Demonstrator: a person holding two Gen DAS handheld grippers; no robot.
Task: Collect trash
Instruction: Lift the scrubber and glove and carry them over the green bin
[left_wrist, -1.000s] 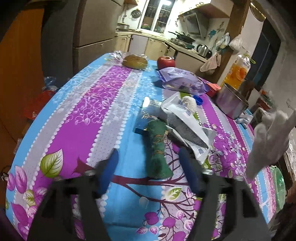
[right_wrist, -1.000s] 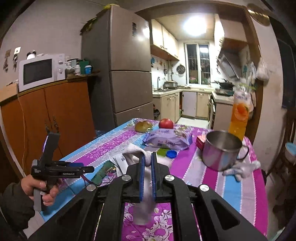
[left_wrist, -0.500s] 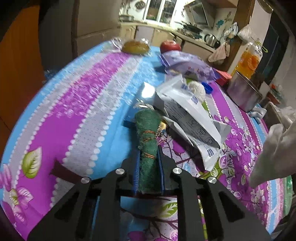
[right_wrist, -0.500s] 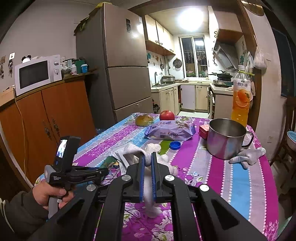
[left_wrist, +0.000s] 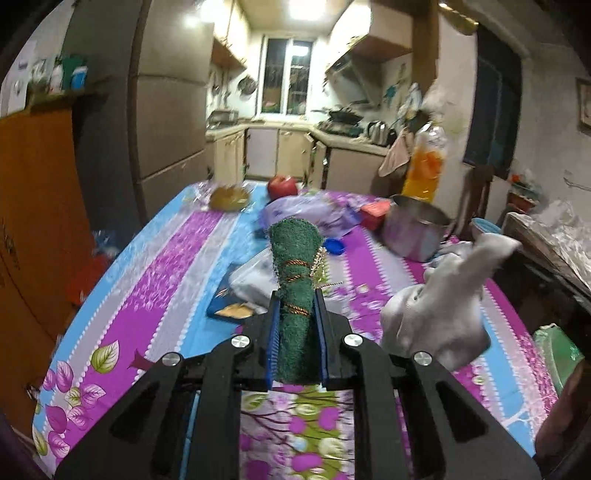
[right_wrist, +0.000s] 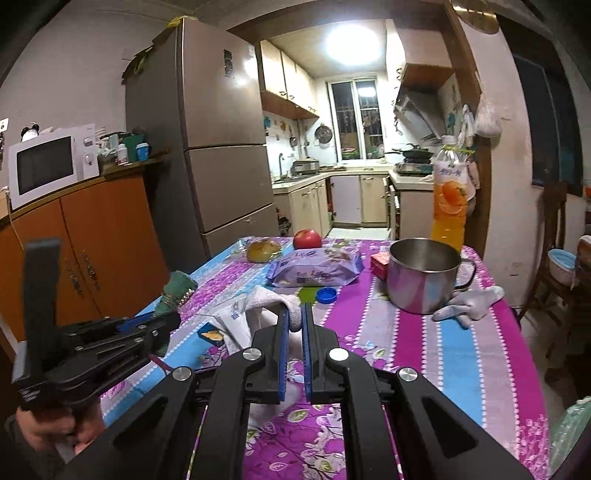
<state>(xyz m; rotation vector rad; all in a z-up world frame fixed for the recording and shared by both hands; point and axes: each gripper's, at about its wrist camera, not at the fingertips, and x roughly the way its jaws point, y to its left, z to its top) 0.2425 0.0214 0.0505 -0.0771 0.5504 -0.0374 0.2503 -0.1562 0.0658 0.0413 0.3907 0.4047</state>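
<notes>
Lifted clear of the desk since a second ago, when it lay flat on the cloth between open fingers, the dark green rolled scouring cloth bound with orange thread (left_wrist: 295, 280) now stands pinched between the blue pads of the left tool (left_wrist: 296, 295), its flared top poking above the fingertips. Those pads are closed tight against the roll's sides. From the right wrist view the same left tool (right_wrist: 162, 319) appears at the left edge, gripped by a person's hand (right_wrist: 44, 428) in a dark sleeve, with the green roll raised above the desk's near left corner. The right tool (right_wrist: 293, 317) is unchanged, its narrow blue pads squeezed on a crumpled white glove (right_wrist: 273, 302) that hangs limp below them; in the left wrist view that glove (left_wrist: 443, 314) dangles at the right. Below lies the round desk covered in a purple, blue and grey flowered oilcloth (right_wrist: 424, 343). On it rest a white printed plastic wrapper (right_wrist: 234, 321), a blue bottle cap (right_wrist: 326, 294), a lilac packet of wipes (right_wrist: 317, 267), a steel pot with a handle (right_wrist: 424, 277), a second white glove (right_wrist: 469, 304) beside the pot, a small red box (right_wrist: 380, 263), a red apple (right_wrist: 307, 239), a wrapped bun (right_wrist: 263, 250) and a tall bottle of orange drink (right_wrist: 450, 192).
</notes>
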